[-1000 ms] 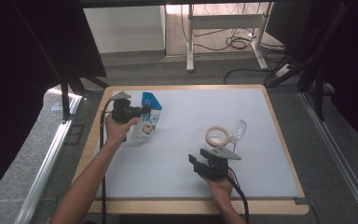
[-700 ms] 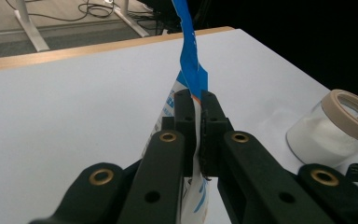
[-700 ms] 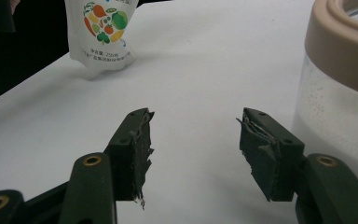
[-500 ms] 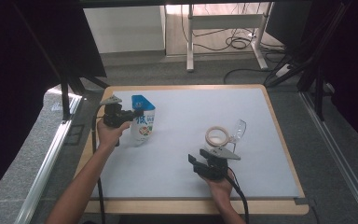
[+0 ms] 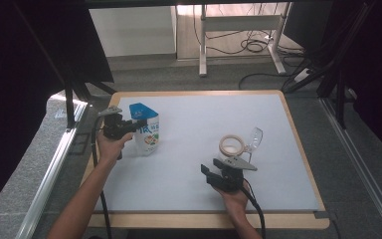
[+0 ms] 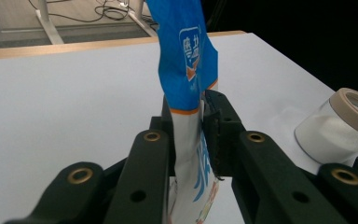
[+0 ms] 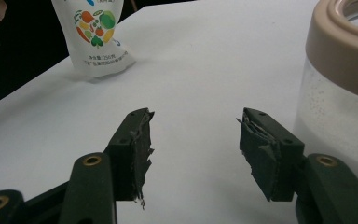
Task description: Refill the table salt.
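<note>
Up top in the high view, the left gripper [image 5: 140,124] sits at the near-left part of the white tabletop [image 5: 199,164], right at the upright blue-and-white printed pouch [image 5: 146,128], level with its blue upper half. The right gripper [image 5: 214,173] rests low near the front edge, just short of the clear glass jar with a beige rim [image 5: 234,148], its hinged clear lid tipped open toward the right.

Over to the left gripper view: the blue top of the pouch [image 6: 186,70] rises between the two black jaws. The jaws have just been opening, and there's a sliver of daylight on one side, so the pouch stands between them rather than pinched. The jar [image 6: 340,123], white powder inside, stands off to the right.

Right gripper view now: jaws well apart, worn pads [image 7: 139,149] showing, bare tabletop [image 7: 191,79] between them. The jar [image 7: 340,88] looms just beside the right jaw; whether it touches, can't tell. The pouch's white base [image 7: 98,39] stands far off at upper left.
</note>
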Demonstrator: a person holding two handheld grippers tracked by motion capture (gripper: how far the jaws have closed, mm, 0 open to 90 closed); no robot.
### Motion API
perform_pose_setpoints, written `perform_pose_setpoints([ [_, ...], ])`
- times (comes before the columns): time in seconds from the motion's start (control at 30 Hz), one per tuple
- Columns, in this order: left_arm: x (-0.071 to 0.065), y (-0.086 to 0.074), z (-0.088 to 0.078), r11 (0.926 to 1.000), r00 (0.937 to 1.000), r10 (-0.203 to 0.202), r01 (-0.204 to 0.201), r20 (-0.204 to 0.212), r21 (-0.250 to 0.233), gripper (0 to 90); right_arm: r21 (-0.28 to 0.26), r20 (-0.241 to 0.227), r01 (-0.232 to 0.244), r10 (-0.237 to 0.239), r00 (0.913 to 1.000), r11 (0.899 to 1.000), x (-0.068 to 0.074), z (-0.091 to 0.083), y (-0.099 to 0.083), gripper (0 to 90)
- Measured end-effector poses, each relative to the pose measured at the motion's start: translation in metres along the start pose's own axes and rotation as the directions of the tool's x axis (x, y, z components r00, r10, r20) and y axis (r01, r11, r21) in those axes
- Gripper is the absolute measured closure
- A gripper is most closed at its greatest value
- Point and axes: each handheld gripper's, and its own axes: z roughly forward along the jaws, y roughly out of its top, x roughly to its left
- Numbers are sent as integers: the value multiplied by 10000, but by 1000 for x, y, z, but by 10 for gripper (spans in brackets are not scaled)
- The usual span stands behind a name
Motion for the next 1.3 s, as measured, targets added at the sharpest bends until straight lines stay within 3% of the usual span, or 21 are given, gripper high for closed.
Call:
perform_pose_setpoints([
  [0.2, 0, -2, 1, 10000, 9999, -59, 59, -94, 53, 618, -24, 10, 33, -33, 10000, 10000, 0, 1, 0, 436],
  [0.53, -4, -8, -2, 9997, 9998, 105, -102, -171, 201, 512, -19, -14, 13, -13, 10000, 10000, 0, 1, 0, 436],
  [1.13, -12, -22, -14, 9998, 10000, 8, -8, -8, 221, 431, -7, -38, -11, 11, 10000, 10000, 0, 3, 0, 436],
  [1.3, -12, -31, -15, 9985, 9999, 95, -98, 52, 539, 410, -9, -97, 57, -57, 9999, 10000, 2, 1, 0, 437],
])
